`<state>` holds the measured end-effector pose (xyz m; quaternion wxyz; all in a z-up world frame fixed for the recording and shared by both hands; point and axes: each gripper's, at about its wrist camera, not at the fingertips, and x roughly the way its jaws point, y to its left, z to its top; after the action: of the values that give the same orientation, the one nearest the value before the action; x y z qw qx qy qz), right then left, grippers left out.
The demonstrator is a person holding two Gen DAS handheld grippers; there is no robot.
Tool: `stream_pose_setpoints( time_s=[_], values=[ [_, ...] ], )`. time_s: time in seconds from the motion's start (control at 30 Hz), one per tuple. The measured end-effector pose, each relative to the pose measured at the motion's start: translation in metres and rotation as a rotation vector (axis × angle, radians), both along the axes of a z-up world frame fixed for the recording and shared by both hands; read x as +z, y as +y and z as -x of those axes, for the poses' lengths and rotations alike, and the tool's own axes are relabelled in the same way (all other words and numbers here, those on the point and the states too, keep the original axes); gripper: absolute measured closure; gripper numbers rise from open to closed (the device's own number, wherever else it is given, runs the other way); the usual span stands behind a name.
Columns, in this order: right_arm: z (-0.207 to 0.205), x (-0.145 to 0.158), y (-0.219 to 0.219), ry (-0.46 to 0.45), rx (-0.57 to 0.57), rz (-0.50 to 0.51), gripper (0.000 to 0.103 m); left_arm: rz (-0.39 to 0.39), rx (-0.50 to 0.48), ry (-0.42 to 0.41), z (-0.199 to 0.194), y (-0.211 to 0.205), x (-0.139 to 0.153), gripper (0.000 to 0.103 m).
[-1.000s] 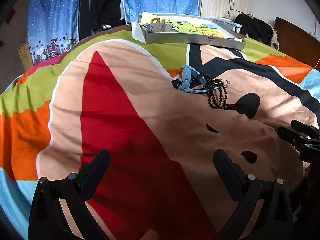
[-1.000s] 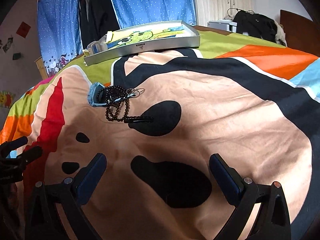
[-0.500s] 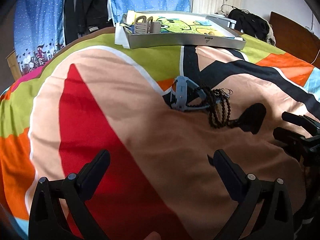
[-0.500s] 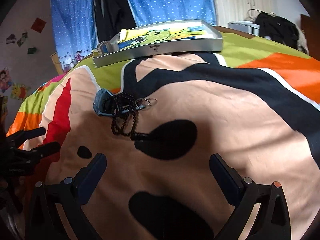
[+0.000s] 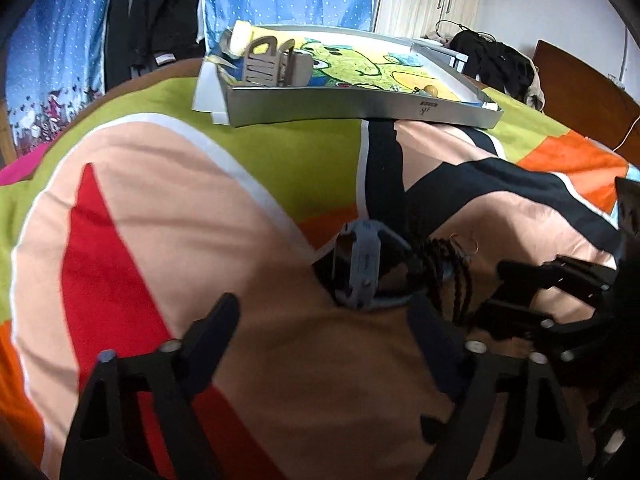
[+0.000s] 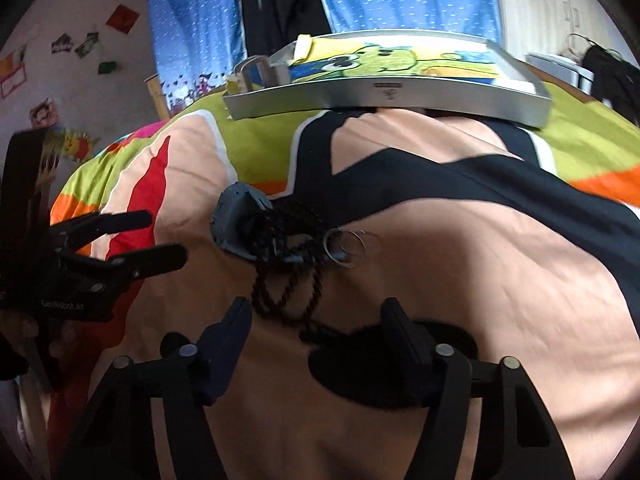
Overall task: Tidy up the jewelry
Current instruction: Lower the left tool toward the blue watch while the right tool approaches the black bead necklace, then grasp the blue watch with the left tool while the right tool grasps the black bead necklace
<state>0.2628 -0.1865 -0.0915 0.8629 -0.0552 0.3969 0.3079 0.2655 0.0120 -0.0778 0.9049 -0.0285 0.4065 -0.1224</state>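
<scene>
A small pile of jewelry lies on the colourful bedspread: a blue-grey watch [image 5: 362,264] [image 6: 232,220], a dark beaded necklace [image 5: 450,268] [image 6: 286,280] draped over it, and thin metal rings [image 6: 348,244]. My left gripper [image 5: 324,328] is open, just short of the watch. My right gripper [image 6: 316,324] is open, its fingertips at the near loop of the beads. Each gripper shows in the other's view, the left one [image 6: 160,236] and the right one [image 5: 504,284]. A grey tray [image 5: 360,112] [image 6: 384,98] with a cartoon lining stands at the far edge.
A beige hair claw [image 5: 276,64] sits in the tray's left corner, and a small round bead [image 5: 430,90] near its right front. Blue curtains and hanging dark clothes [image 5: 156,12] stand behind the bed. A wooden headboard [image 5: 580,92] is at the right.
Both grippers have moved forward and closed in on the jewelry pile, which now lies right at their fingertips. The jewelry itself has not moved.
</scene>
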Motion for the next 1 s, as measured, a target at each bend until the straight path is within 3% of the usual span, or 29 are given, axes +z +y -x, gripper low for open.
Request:
stream_pose_setpoints(
  time_s=[0.2, 0.27, 0.33, 0.6, 0.67, 0.73, 1.0],
  values=[
    [-0.019, -0.011, 0.003, 0.039, -0.021, -0.019, 0.054, 0.04, -0.027, 0.03, -0.019, -0.006, -0.001, 0.052],
    [-0.023, -0.015, 0.002, 0.054, -0.025, -0.027, 0.06, 0.038, -0.024, 0.05, -0.025, -0.007, -0.003, 0.065],
    [-0.025, -0.017, 0.005, 0.061, -0.019, -0.027, 0.064, 0.048, -0.014, 0.069, -0.03, -0.006, -0.004, 0.069],
    [-0.028, -0.025, 0.009, 0.098, 0.011, -0.033, 0.067, 0.069, -0.003, 0.087, -0.036, -0.002, -0.001, 0.071],
    [-0.028, -0.025, 0.007, 0.105, 0.012, -0.042, 0.072, 0.068, -0.002, 0.099, -0.037, -0.002, -0.002, 0.071],
    [-0.029, -0.028, 0.003, 0.124, 0.006, -0.054, 0.093, 0.057, -0.006, 0.106, -0.036, -0.004, -0.003, 0.071],
    [-0.018, -0.02, -0.022, 0.111, -0.052, -0.097, 0.097, 0.048, -0.002, 0.111, -0.028, -0.003, -0.005, 0.071]
  ],
)
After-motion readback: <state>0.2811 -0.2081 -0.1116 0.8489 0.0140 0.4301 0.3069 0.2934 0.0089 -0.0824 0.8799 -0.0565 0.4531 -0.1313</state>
